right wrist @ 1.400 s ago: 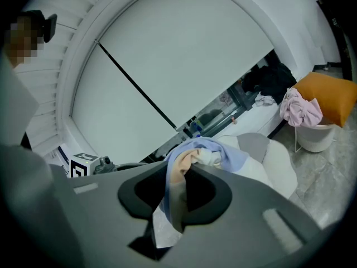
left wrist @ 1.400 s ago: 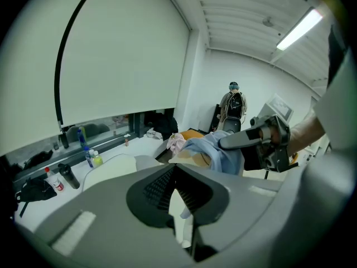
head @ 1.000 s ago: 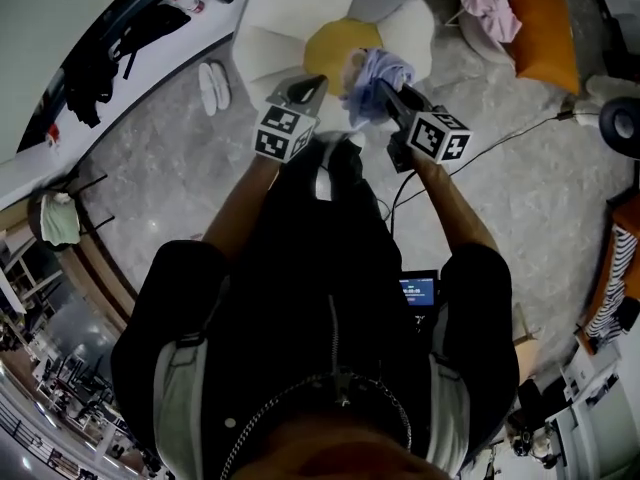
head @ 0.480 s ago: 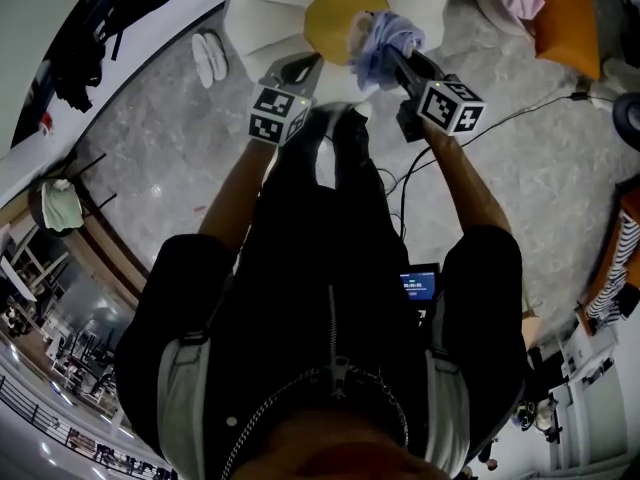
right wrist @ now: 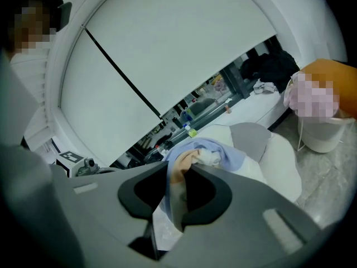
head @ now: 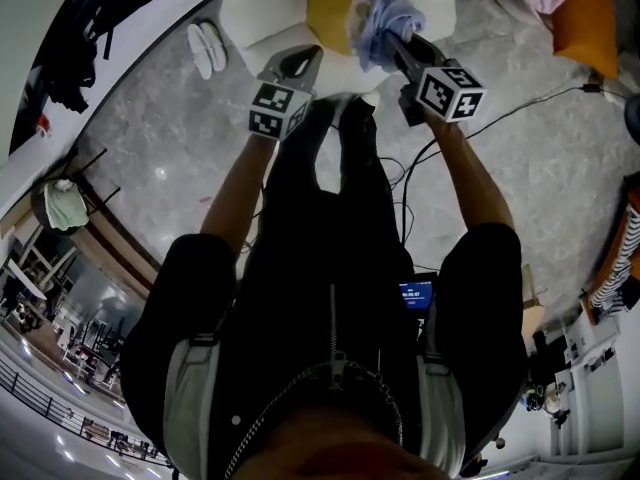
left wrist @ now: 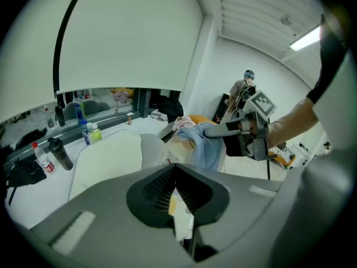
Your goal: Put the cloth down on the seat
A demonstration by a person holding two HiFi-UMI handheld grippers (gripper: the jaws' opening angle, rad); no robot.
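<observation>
Nearest, in the head view, the person (head: 330, 298) in dark clothing stands on a grey marbled floor (head: 150, 158), with a small lit screen (head: 418, 293) at the right hip and both arms stretched forward.

Left gripper (head: 303, 58): its jaws meet at the tips with nothing between them, as its own view confirms. It is held beside the right gripper, apart from the cloth, over the near edge of the seat.

Right gripper (head: 392, 44): its jaws are clamped on a pale blue cloth (head: 385, 18) and stand partly apart round the bunched fabric between the pads. Its marker cube (head: 452, 90) faces up.

The cloth hangs in a bundle from the jaw tips, over the seat (head: 262, 18) at the right edge of its yellow centre (head: 328, 3). Whether its lower end touches the seat cannot be told. The seat is flower-shaped, with white petals round the centre.

A black cable (head: 520, 116) trails across the floor to the right. Farther off, a pair of white slippers (head: 205, 50) lies left of the seat and an orange cushion (head: 590, 18) lies to its right. Bottles (left wrist: 86, 132) stand on a ledge behind the seat.
</observation>
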